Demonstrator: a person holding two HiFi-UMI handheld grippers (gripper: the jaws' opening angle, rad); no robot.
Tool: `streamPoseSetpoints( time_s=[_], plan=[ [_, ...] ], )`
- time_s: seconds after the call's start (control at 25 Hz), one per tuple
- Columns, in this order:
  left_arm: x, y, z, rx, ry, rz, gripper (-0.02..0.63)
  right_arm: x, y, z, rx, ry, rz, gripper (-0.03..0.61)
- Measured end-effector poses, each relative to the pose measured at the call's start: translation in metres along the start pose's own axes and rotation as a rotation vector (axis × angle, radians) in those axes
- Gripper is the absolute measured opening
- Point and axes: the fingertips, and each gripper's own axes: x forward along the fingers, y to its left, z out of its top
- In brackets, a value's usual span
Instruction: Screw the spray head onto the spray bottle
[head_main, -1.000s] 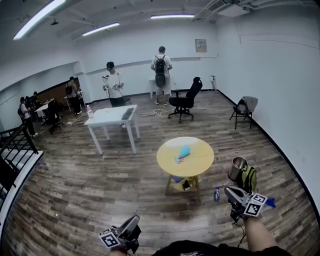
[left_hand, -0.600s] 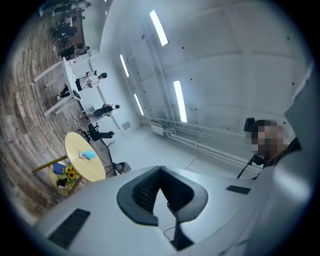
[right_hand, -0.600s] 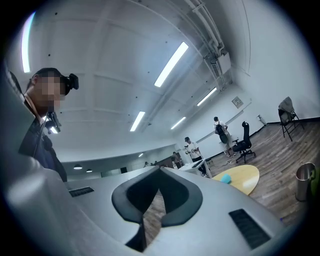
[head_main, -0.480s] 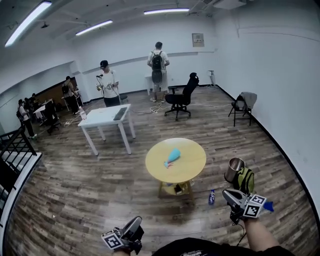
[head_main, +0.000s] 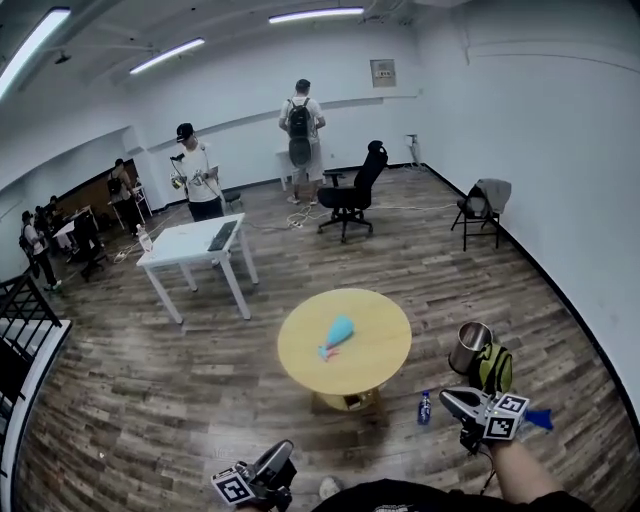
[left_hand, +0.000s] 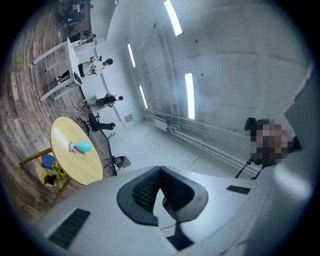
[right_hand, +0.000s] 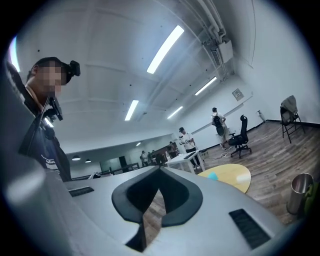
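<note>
A steel cup (head_main: 470, 347) stands on the wooden floor against a green bag (head_main: 495, 363), just ahead of the right gripper (head_main: 450, 398); its mouth is dark and what it holds cannot be told. A small bottle with a blue cap (head_main: 424, 407) stands on the floor between the cup and the round yellow table (head_main: 380, 330), its contents too small to make out. The shelf (left_hand: 49, 172) under the table top carries a blue thing and something yellow. The light blue spray bottle (head_main: 337, 333) lies on its side near the middle of the table top, well apart from both grippers, ahead of them and between their lines. Whether a spray head sits on it cannot be told. The right gripper's jaws are pressed together with nothing between them. The left gripper (head_main: 283, 453), low in the head view, is likewise closed and empty.
</note>
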Motion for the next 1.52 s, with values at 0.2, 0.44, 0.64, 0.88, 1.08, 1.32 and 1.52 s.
streamPoseSetpoints(
  time_s=[0.2, 0.44, 0.64, 0.88, 1.08, 1.32, 1.52],
  plan=[
    [0.053, 0.088, 0.093, 0.0, 0.067, -0.054, 0.021, 0.106, -0.054, 0.03, -0.036, -0.008, -0.064, 0.009],
    [0.107, 0.189, 0.196, 0.014, 0.176, -0.103, 0.021, 0.251, -0.106, 0.024, -0.059, 0.058, -0.084, 0.011],
    [0.171, 0.246, 0.211, -0.03, 0.169, -0.094, 0.021, 0.324, -0.172, 0.008, -0.118, 0.231, 0.006, 0.052],
    [0.234, 0.32, 0.222, -0.037, 0.115, 0.075, 0.021, 0.414, -0.287, -0.023, -0.296, 0.495, 0.215, 0.183],
    [0.313, 0.343, 0.204, -0.056, 0.014, 0.194, 0.021, 0.456, -0.373, -0.058, -0.569, 0.756, 0.471, 0.357],
    [0.331, 0.368, 0.209, -0.071, -0.013, 0.279, 0.021, 0.511, -0.422, -0.142, -0.834, 0.981, 0.641, 0.455],
    [0.277, 0.404, 0.229, -0.12, -0.016, 0.316, 0.021, 0.546, -0.448, -0.238, -1.064, 1.219, 0.596, 0.54]
  ],
)
